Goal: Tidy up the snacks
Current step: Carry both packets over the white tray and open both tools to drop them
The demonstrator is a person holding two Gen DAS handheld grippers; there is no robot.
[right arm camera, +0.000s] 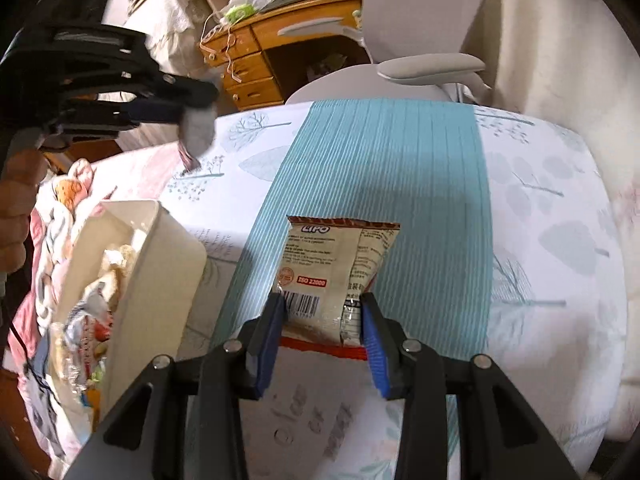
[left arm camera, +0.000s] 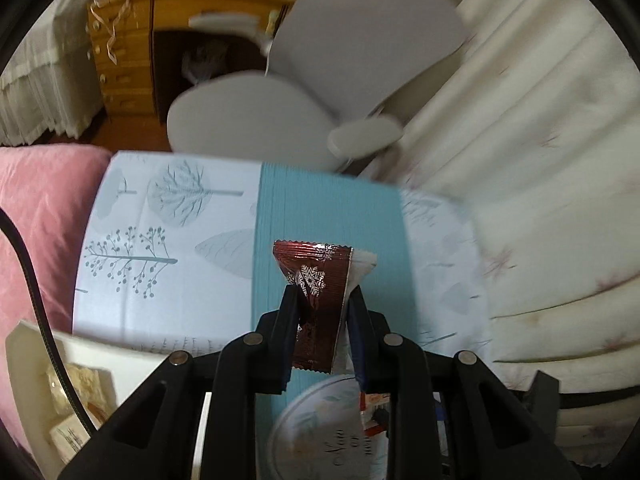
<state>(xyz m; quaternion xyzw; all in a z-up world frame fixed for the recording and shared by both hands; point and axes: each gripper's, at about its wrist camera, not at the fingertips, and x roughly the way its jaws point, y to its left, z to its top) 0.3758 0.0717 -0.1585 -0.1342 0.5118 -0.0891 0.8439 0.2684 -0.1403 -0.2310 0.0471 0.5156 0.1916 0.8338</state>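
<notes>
Dark red foil with white snowflakes marks the small snack wrapper [left arm camera: 316, 300] pinched in the left hand-held gripper [left arm camera: 322, 292], whose black fingers press on its crumpled middle; the wrapper's lower end hangs between the arms and its right edge shows a pale underside. Below it a round printed lid or tin [left arm camera: 320, 432] is largely hidden by the gripper frame, so its lettering cannot be read. In the right wrist view the same gripper appears at upper left, blurred, and what it carries looks only like a grey smear there. The right hand-held gripper [right arm camera: 323, 300] has its blue-padded fingers closed on the lower sides of a beige snack packet [right arm camera: 336, 272] with a barcode and a red bottom seam, held above the teal striped band [right arm camera: 380, 168] of a tree-printed cloth [right arm camera: 552, 216] that covers the surface. A white bin [right arm camera: 160, 280] of mixed snacks stands to the left of the packet, its contents partly cut off by the frame edge. Most of the cloth ahead and to the right lies bare, up to its far edge, where a grey chair [right arm camera: 432, 68] and a wooden desk [right arm camera: 248, 60] stand beyond.
</notes>
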